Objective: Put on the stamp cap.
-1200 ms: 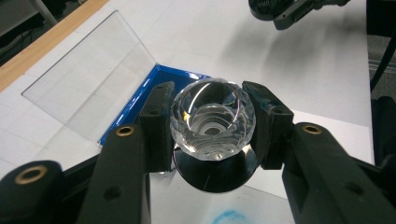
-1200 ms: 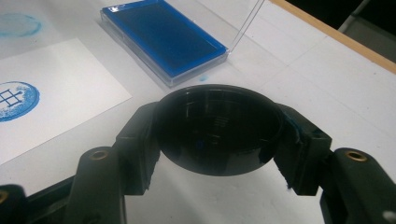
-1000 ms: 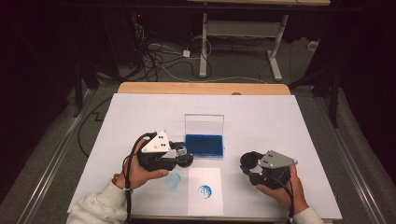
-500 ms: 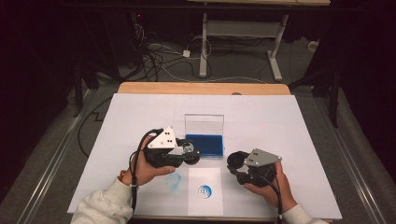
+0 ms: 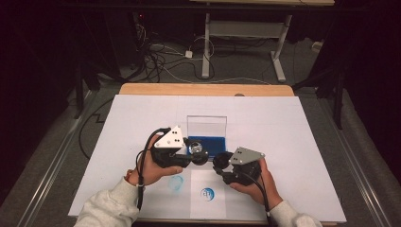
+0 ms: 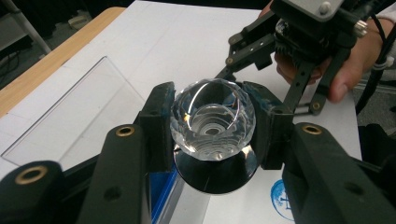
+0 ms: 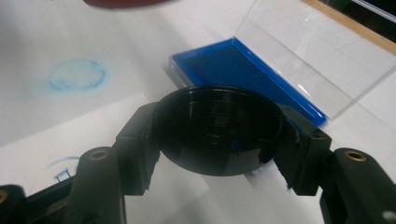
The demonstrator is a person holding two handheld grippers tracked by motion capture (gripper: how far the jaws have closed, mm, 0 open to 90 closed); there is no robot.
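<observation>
My left gripper [image 6: 212,123] is shut on a clear faceted knob [image 6: 212,119] that sits on a round black base [image 6: 215,172]. In the high view this gripper [image 5: 196,152] hovers at the front edge of the blue ink pad [image 5: 208,143]. My right gripper [image 7: 218,135] is shut on a round black cap [image 7: 218,128], its hollow side facing the camera. From above, the right gripper [image 5: 220,163] is just right of the left one, the two almost touching. The pad's clear lid [image 5: 206,126] stands open behind it.
A white sheet [image 5: 293,137] covers the table. A small paper with a blue stamped mark [image 5: 206,193] lies at the front edge, with a pale blue smudge [image 5: 176,183] to its left. The wooden table edge [image 5: 203,89] runs along the back.
My right gripper has carried the black cap leftward, from the right of the sheet to close beside the left gripper. The left gripper has barely shifted.
</observation>
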